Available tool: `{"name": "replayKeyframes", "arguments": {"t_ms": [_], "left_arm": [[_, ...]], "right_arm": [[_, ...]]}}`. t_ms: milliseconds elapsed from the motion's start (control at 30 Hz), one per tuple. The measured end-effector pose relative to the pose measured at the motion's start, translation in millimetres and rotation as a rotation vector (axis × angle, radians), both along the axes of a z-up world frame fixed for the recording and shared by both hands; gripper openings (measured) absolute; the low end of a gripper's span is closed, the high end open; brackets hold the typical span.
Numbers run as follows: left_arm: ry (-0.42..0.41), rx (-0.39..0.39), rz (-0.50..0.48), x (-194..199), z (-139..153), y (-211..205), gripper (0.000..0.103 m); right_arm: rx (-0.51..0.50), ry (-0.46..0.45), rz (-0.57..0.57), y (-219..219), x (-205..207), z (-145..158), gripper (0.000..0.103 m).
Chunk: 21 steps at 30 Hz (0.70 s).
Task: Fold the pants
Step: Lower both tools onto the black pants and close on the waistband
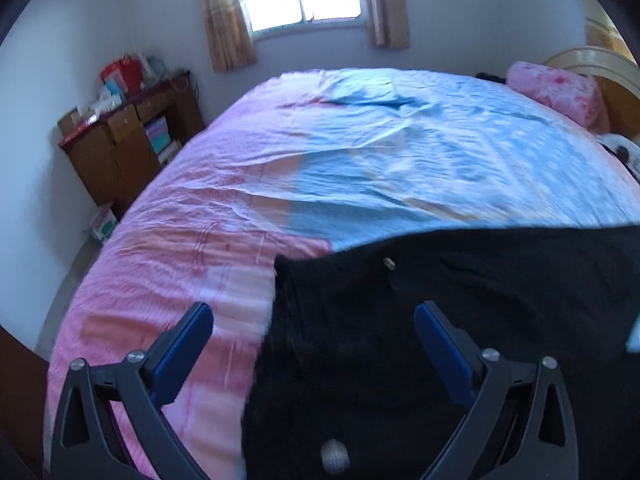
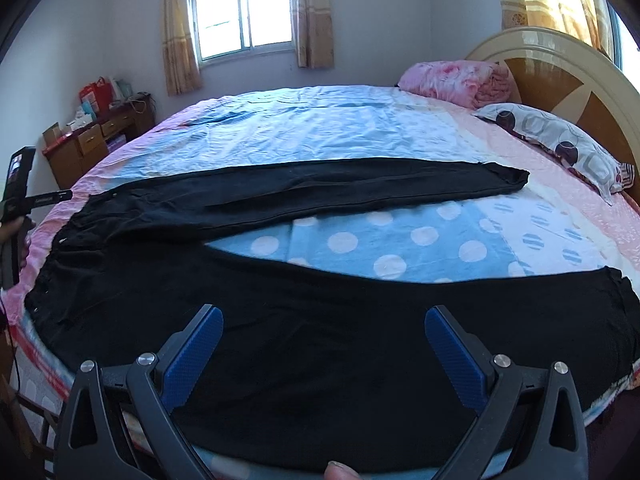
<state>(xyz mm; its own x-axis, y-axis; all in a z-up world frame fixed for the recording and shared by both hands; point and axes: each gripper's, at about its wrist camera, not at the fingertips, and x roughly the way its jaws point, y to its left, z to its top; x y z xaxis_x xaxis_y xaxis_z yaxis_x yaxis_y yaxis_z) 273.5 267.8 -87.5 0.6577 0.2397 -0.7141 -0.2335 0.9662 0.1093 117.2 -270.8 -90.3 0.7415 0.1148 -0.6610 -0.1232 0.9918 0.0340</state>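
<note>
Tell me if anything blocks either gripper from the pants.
Nothing visible does. The black pants lie spread flat on the bed, directly beneath the open right gripper. The open left gripper hovers over their waist end, with only bedsheet beside it.

Two matte-black grippers — left gripper (image 1: pixel 314 318), right gripper (image 2: pixel 324 322) — carry blue textured pads (image 2: pixel 192 354) and silver screw heads (image 2: pixel 146 359); a bare fingertip (image 2: pixel 340 472) shows below.
</note>
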Motion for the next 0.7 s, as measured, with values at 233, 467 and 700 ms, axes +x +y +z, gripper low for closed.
{"name": "replayKeyframes", "arguments": {"t_ms": [233, 467, 700], "left_arm": [[0.141, -0.103, 0.009, 65.2, -43.4, 23.8, 0.066], [0.171, -0.114, -0.004, 70.9, -59.5, 21.6, 0.058], [0.220, -0.102, -0.067, 80.8, -56.4, 14.3, 0.035]], "right_arm": [[-0.049, 0.062, -0.018, -8.2, 41.3, -2.7, 0.102], [-0.061, 0.074, -0.079, -48.6, 84.6, 1.6, 0.102], [-0.049, 0.127, -0.170, -124.4, 160.3, 10.9, 0.101]]}}
